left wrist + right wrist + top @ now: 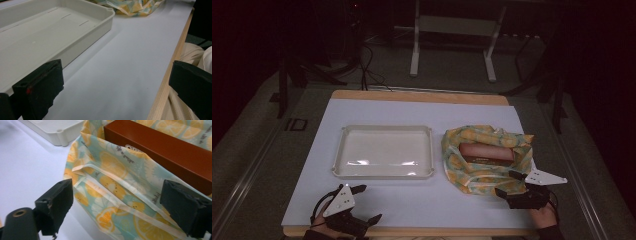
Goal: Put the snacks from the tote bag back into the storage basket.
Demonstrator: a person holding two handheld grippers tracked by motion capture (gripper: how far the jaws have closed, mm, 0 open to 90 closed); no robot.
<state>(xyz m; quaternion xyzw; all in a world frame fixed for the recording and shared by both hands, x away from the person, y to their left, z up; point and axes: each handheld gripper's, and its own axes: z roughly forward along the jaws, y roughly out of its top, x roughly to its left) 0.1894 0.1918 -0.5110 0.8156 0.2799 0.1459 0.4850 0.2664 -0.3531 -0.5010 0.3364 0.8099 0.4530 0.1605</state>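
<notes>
A yellow and pale blue lemon-print cloth [484, 172] [117, 195] lies bunched on the right of the white mat, wrapped loosely around a reddish-brown box [486, 151] [165, 150] that sits in its middle. My right gripper [511, 184] [117, 207] is open at the cloth's near edge, jaws on either side of a folded hem. An empty white plastic tray [384, 172] [82, 37] sits left of the cloth. My left gripper [366, 204] [115, 85] rests open near the table's front left edge, below the tray, with nothing between its jaws.
The white mat [412, 200] covers a wooden table top [417, 95] whose front edge [172, 65] runs close to my left gripper. Behind the table, the dark floor holds cables and a white stand [452, 45].
</notes>
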